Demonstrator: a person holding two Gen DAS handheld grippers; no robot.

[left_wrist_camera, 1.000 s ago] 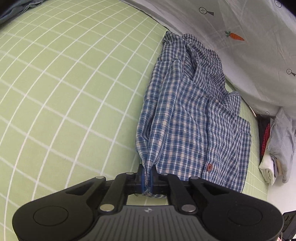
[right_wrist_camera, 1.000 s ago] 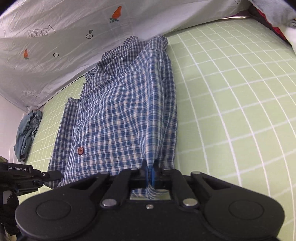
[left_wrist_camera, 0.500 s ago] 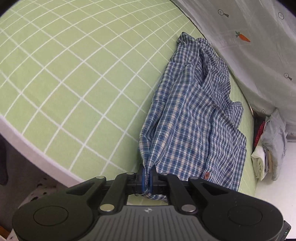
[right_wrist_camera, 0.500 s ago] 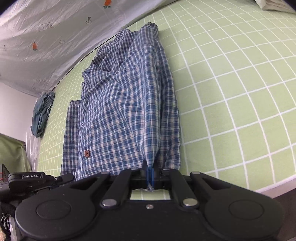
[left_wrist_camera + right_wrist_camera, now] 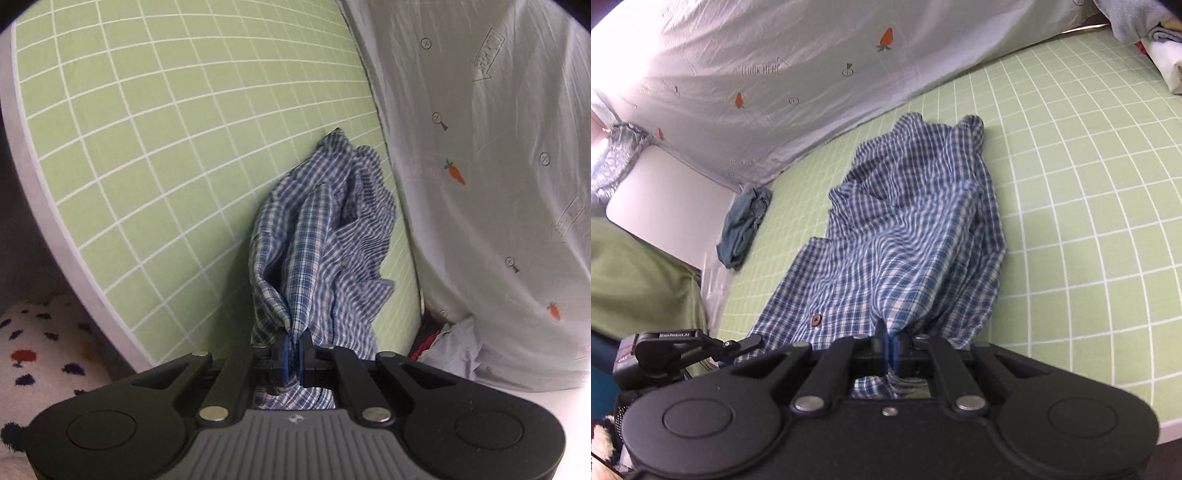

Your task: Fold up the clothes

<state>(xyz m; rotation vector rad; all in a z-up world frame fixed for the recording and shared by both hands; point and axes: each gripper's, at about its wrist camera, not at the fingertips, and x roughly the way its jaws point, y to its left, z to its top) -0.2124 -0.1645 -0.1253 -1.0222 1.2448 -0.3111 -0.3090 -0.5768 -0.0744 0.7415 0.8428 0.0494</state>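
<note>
A blue and white checked shirt lies bunched lengthwise on a green gridded bed sheet, its near end lifted off the bed. My left gripper is shut on the shirt's near hem, with cloth pinched between the blue pads. In the right wrist view my right gripper is shut on another part of the same hem. A brown button shows on the front panel. The left gripper also appears at the lower left of the right wrist view.
A white sheet with carrot prints hangs along the bed's far side. A crumpled blue-grey garment lies near the bed's left end. Stacked clothes sit at the other end. The bed's edge and a spotted rug lie below left.
Both grippers have pulled back and up with the hem, so the shirt has bunched and lifted. The left wrist view has rolled, and the bed's edge and rug now show.
</note>
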